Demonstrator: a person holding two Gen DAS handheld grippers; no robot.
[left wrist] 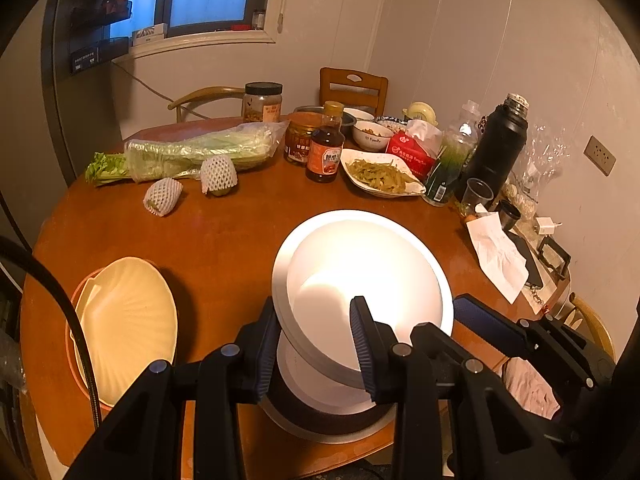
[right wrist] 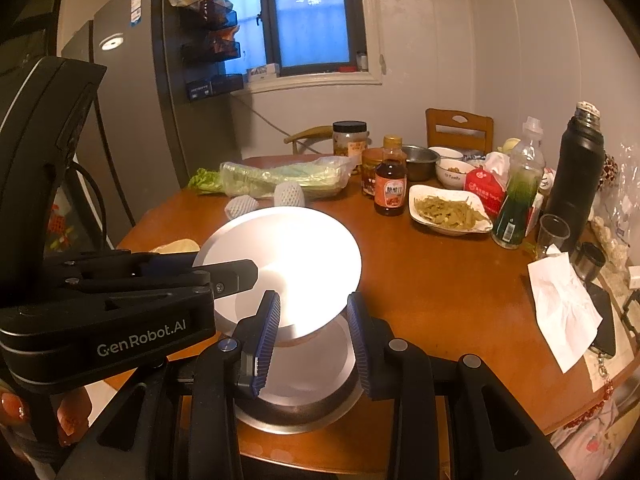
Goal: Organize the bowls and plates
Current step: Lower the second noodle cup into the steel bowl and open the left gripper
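A white plate [left wrist: 360, 272] is held tilted above a grey plate or pan [left wrist: 328, 420] near the table's front edge. My left gripper [left wrist: 316, 344] is shut on the white plate's near rim, one finger under it and one on top. In the right wrist view the same plate [right wrist: 288, 256] shows above the grey dish [right wrist: 304, 384]. My right gripper [right wrist: 312, 340] is open, its fingers either side of the plate's near-right edge, not pressing it. A cream shell-shaped plate [left wrist: 128, 320] lies on an orange plate [left wrist: 76, 360] at the left.
The round wooden table [left wrist: 224, 232] holds bagged celery [left wrist: 192, 152], two net-wrapped fruits [left wrist: 216, 174], jars, a sauce bottle [left wrist: 326, 144], a dish of green vegetables [left wrist: 380, 176], bowls, a black thermos [left wrist: 496, 148], a cup and tissue paper [left wrist: 500, 256]. Chairs stand behind.
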